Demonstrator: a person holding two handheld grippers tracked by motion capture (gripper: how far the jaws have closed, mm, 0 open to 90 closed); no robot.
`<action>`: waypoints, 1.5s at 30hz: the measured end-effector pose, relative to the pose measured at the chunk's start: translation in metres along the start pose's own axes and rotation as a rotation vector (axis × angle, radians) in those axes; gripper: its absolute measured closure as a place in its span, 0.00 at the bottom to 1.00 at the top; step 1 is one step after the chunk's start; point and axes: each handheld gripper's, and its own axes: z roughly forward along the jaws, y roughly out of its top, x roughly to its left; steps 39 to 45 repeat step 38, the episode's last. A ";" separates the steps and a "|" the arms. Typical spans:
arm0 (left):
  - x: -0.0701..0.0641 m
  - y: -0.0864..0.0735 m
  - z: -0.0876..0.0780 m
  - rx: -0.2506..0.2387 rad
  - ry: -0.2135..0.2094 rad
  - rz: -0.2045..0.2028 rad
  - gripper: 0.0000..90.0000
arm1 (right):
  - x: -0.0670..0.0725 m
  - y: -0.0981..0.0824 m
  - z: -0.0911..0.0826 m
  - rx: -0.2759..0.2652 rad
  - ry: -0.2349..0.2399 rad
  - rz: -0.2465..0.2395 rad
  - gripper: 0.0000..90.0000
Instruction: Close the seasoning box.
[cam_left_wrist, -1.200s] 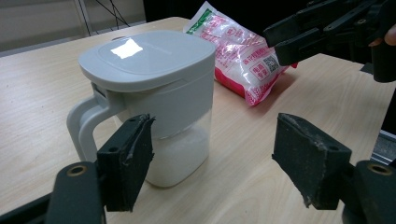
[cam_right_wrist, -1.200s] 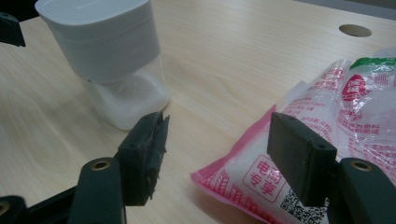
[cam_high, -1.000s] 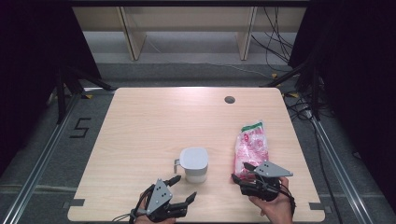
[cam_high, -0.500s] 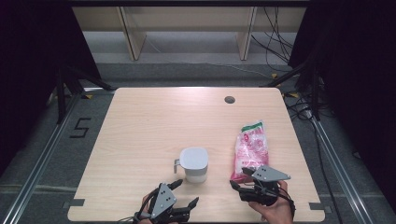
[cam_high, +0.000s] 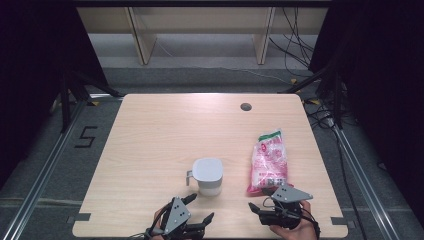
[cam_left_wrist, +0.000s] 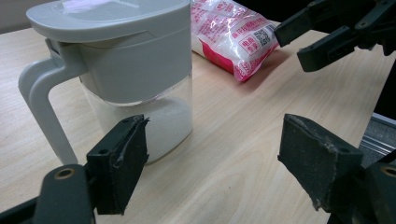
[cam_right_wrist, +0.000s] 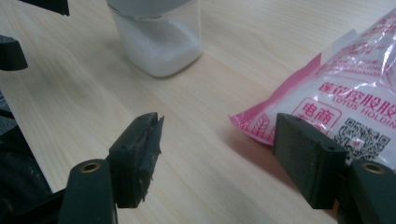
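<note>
On the bench (cam_high: 150, 135), the lidded jug (cam_high: 207, 176) stands near the front edge, its handle turned left. The sugar bag (cam_high: 269, 161) lies to its right, apart from it, running front to back. The left gripper (cam_high: 192, 215) sits just before the jug; the right gripper (cam_high: 257, 207) sits at the bag's near end.

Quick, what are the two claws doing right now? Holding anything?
Left gripper: open, holding nothing, jug just ahead.
Right gripper: open, jaws just widened, holding nothing, bag beside it.
</note>
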 end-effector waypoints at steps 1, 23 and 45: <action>0.000 0.000 0.000 0.002 0.004 0.004 0.25 | 0.001 -0.002 -0.001 0.013 0.006 0.008 0.36; 0.000 0.001 0.000 0.008 -0.012 0.002 0.25 | 0.008 -0.023 -0.011 0.079 0.032 0.012 0.34; 0.000 0.001 -0.001 0.009 0.000 -0.001 0.25 | 0.007 -0.023 -0.011 0.079 0.031 0.007 0.34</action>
